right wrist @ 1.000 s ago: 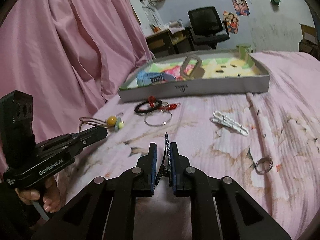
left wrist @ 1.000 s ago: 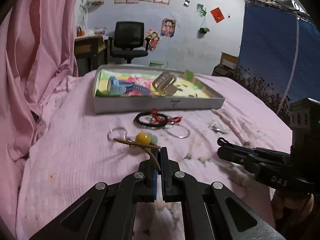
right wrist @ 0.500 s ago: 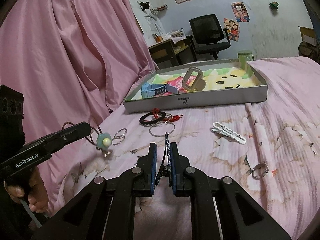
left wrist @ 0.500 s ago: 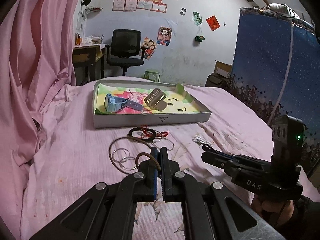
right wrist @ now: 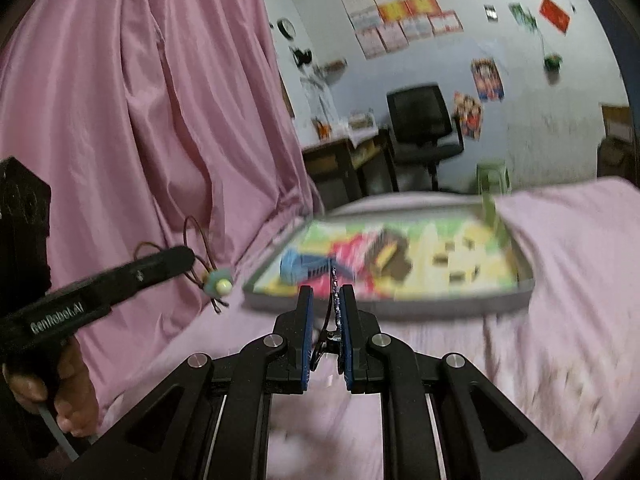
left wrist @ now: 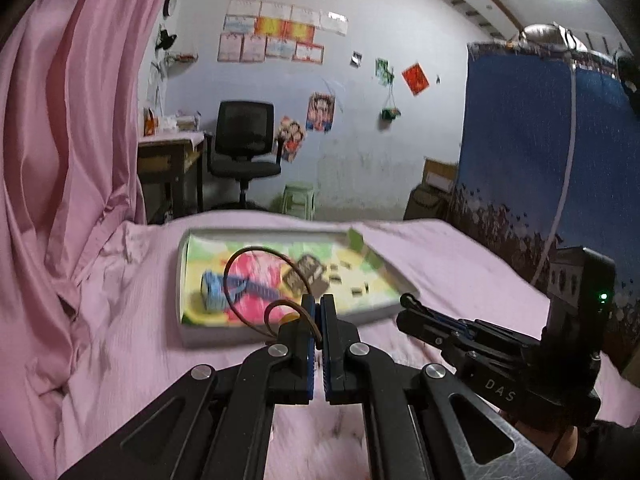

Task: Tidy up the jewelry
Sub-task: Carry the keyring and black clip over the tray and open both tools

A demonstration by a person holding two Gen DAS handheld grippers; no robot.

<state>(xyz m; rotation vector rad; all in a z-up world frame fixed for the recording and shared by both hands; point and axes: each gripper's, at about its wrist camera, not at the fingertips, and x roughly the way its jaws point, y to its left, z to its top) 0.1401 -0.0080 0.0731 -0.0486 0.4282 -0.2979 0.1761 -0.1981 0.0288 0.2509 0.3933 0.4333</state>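
Before the tray [left wrist: 288, 336], the left tool [left wrist: 319, 312] pinches the cord necklace [left wrist: 256, 254] (right tool [right wrist: 325, 300] grips a hair clip [right wrist: 335, 308]).

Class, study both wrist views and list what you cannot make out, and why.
- Tray contents, both views: motion blur smears the blue item and the small dark pieces.
- Brown cord, left wrist view: its pendant sits behind the left gripper.
- Thin item in the right gripper, right wrist view: too thin to identify.

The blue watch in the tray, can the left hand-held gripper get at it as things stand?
Probably not: the left hand-held gripper is shut on a brown cord necklace. The path to the blue watch in the tray looks clear.
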